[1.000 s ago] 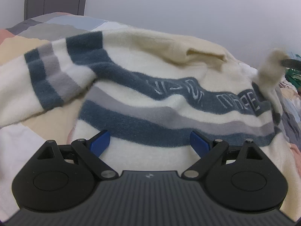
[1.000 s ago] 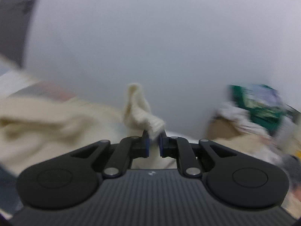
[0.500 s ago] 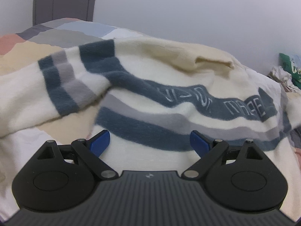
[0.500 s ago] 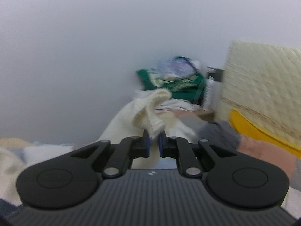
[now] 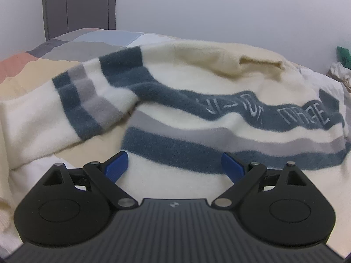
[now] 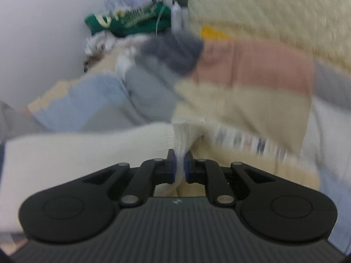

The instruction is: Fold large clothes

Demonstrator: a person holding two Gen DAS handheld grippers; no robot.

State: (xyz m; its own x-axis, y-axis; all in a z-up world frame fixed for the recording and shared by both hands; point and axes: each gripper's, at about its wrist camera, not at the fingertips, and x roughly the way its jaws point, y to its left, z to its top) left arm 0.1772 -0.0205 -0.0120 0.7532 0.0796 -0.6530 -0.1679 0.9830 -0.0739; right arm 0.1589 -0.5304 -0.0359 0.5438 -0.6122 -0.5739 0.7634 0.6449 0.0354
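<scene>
Cream fleece sweater [image 5: 197, 114] with navy and grey bands lies spread across the patchwork bedspread [image 5: 72, 50], directly ahead of and partly under the left gripper [image 5: 174, 164]. Left gripper jaws stand wide apart, nothing between the blue pads [image 5: 116, 164], hem fabric just below them, contact can't be told. Chest stripe with lettering runs left-to-right across that view, so the body's long axis reads as pointing away from the left claw toward the collar at the far side. One sleeve [image 5: 72, 107] lies off to the left of the claw, angled outward, its cuff end out of frame. Right gripper [image 6: 179, 166] is clenched on a ribbed cream cuff [image 6: 186, 138]; the fabric runs out of the jaws to the left of the claw, toward the body. Right view is heavily motion-blurred, hand mid-swing. Ahead of the right claw: bedspread, beyond it a pile of mixed clothes including something green [image 6: 131, 22], a quilted cream panel at upper right. My read: step in hand is sleeve positioning. Key relation: the sweater body sits left of the right claw, so the cuff has to travel leftward across the stripes to fold in. Right hand owns that move; left is free and nearest the hem to pin it. Risk: dragging the body along.
</scene>
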